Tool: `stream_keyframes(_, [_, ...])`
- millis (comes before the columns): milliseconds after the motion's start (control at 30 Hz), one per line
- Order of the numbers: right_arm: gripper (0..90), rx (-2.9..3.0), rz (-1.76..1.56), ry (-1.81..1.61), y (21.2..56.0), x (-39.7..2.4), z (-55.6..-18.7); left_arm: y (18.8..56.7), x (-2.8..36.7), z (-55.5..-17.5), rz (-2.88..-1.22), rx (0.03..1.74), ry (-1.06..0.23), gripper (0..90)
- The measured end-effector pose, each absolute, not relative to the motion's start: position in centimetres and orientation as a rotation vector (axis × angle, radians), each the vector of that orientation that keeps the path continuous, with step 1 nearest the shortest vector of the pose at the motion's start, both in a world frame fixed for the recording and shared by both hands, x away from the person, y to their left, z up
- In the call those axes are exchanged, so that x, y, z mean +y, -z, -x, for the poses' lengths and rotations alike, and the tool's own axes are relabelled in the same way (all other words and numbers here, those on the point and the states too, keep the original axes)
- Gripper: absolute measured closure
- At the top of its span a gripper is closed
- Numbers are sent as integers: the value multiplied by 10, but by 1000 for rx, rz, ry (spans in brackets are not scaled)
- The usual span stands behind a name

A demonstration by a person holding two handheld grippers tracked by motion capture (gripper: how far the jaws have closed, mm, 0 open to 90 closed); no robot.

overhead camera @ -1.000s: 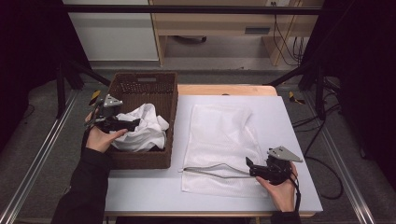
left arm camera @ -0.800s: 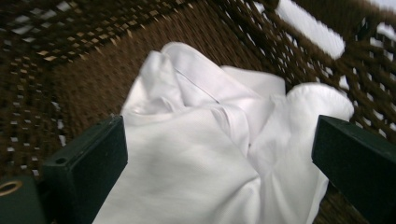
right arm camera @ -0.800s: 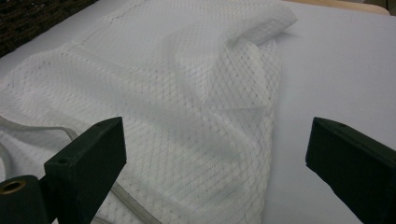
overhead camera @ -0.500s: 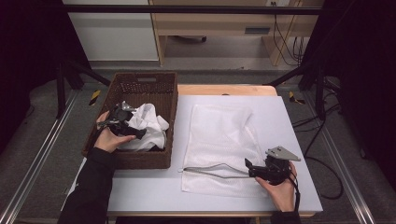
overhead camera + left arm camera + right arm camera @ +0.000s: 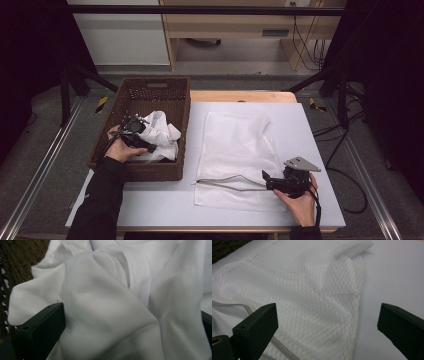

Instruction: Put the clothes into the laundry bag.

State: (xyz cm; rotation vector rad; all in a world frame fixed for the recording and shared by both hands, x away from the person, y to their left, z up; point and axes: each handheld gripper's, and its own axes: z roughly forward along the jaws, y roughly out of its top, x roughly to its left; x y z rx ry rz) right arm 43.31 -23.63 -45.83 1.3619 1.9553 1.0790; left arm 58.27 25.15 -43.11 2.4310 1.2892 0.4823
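From the high view, a brown wicker basket sat at the left of the white table, and a crumpled white cloth lay inside it. The left claw was down in the basket, right against the cloth. Beside the basket a white mesh bag lay flat on the table, its open edge with the grey zip band turned toward the person. The right claw rested low at the bag's near right corner, its tips over the mesh.

In the left gripper view, the left claw stood spread wide, with folds of the cloth bulging between its jaws and pressing on the left one; the basket wall showed at the upper left. It had not closed on the cloth.

In the right gripper view, the right claw was also spread wide, holding nothing. The mesh bag lay beneath and between the jaws, with bare table off to the right
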Motion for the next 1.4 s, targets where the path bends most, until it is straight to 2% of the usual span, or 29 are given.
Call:
stream_keyframes(367, [41,1958,-1359,-1069,459,-237,-433,448,250,-585,-2503,1316,-364,3])
stream_keyframes(567, [43,1954,-1353,-1056,460,-238,-434,446,249,-584,-2507,1321,-334,78])
stream_keyframes(700, [47,1958,-1351,-1054,460,-238,-434,443,247,-582,-2519,1310,-332,178])
stream_keyframes(967, [59,1962,-1355,-1053,462,-238,-435,434,248,-580,-2528,1300,-308,447])
stream_keyframes(1033, [64,1962,-1355,-1057,462,-239,-435,431,249,-579,-2515,1294,-294,549])
stream_keyframes(1100, [68,1956,-1358,-1059,462,-239,-435,430,249,-578,-2502,1293,-290,601])
stream_keyframes(1200, [71,1955,-1359,-1060,462,-240,-435,427,251,-578,-2503,1294,-288,667])
stream_keyframes(1400, [73,1949,-1360,-1064,462,-241,-435,421,254,-575,-2436,1278,-297,710])
